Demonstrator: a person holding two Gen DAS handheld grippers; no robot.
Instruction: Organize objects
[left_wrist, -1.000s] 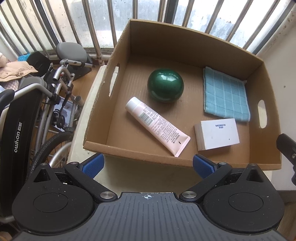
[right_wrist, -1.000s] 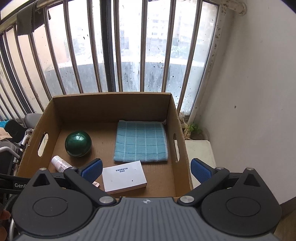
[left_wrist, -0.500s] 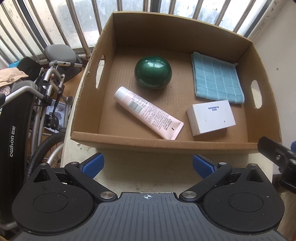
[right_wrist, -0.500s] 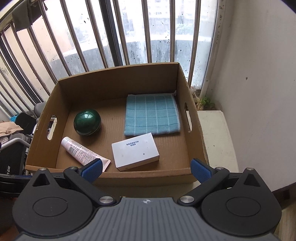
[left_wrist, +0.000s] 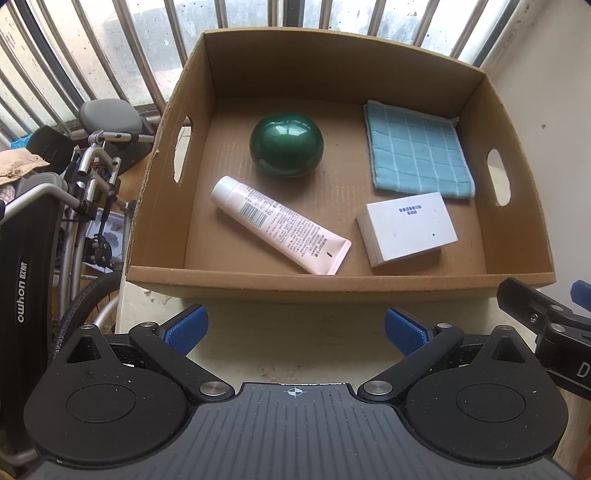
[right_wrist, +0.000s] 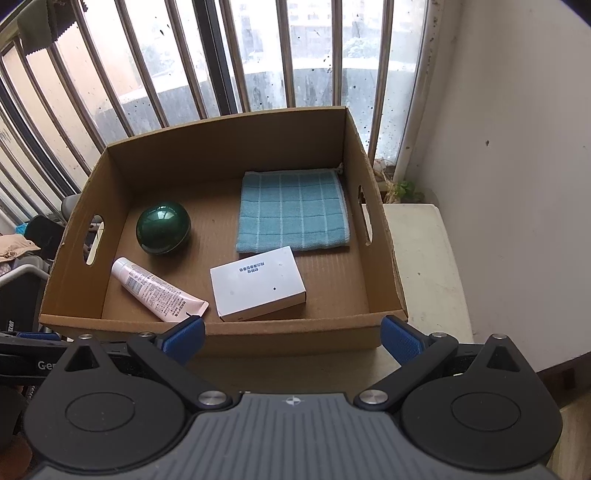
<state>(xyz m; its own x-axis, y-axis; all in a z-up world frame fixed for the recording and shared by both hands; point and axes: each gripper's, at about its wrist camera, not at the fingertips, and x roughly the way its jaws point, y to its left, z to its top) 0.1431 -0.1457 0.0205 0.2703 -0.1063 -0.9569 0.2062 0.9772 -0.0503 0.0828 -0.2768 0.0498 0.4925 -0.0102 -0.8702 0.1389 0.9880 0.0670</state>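
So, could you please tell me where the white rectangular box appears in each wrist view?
Left wrist view: the white rectangular box lies right of centre, at the near right of the brown cardboard box.
Right wrist view: the white box sits at centre, near the front wall.
Shared landmark: the folded blue checked cloth just behind it.

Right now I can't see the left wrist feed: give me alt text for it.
An open cardboard box holds a green glossy ball-shaped container, a pink tube lying diagonally, a white carton and a folded blue checked cloth. The left tool is open and empty, short of the box's near wall.
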